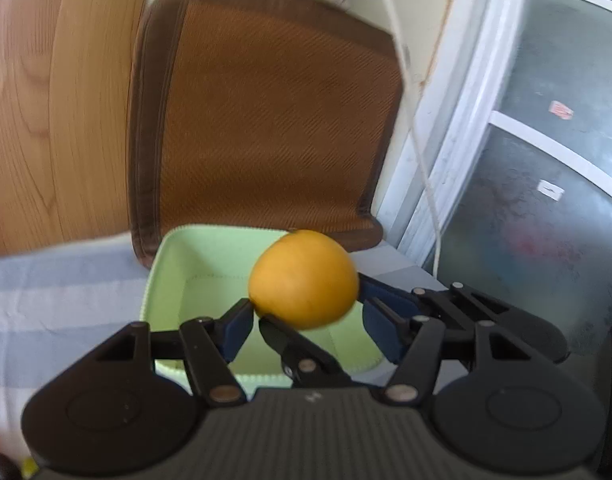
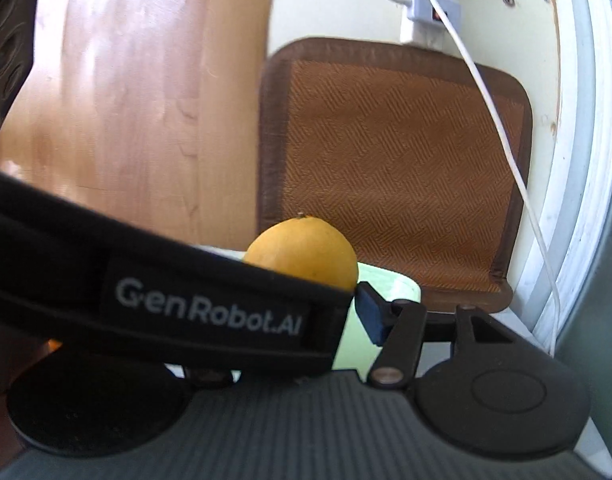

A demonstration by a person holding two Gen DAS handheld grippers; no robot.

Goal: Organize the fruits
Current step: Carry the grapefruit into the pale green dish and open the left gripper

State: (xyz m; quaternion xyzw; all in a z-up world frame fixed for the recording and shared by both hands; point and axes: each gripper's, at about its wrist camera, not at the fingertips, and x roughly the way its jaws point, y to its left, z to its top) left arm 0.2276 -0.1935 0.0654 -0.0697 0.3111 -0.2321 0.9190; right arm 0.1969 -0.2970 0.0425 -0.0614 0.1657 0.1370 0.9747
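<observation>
A single orange (image 1: 304,278) hangs above an open light-green box (image 1: 168,280). My left gripper (image 1: 307,312) is shut on the orange, its blue pads (image 1: 236,330) against the fruit's sides. A second pair of black fingers (image 1: 292,346) reaches in from the lower right and crowds the same fruit. In the right wrist view my right gripper (image 2: 306,294) has its blue right pad (image 2: 369,316) touching the orange (image 2: 306,250). Its left finger is hidden behind a black strap (image 2: 166,304). The green box (image 2: 389,292) shows just behind.
A brown woven mat (image 1: 274,120) leans on the wall behind the box. A wooden panel (image 1: 46,100) stands on the left and a white window frame (image 1: 457,140) on the right. A white cable (image 2: 501,140) hangs from a power strip (image 2: 429,12). A striped cloth (image 1: 58,292) covers the surface.
</observation>
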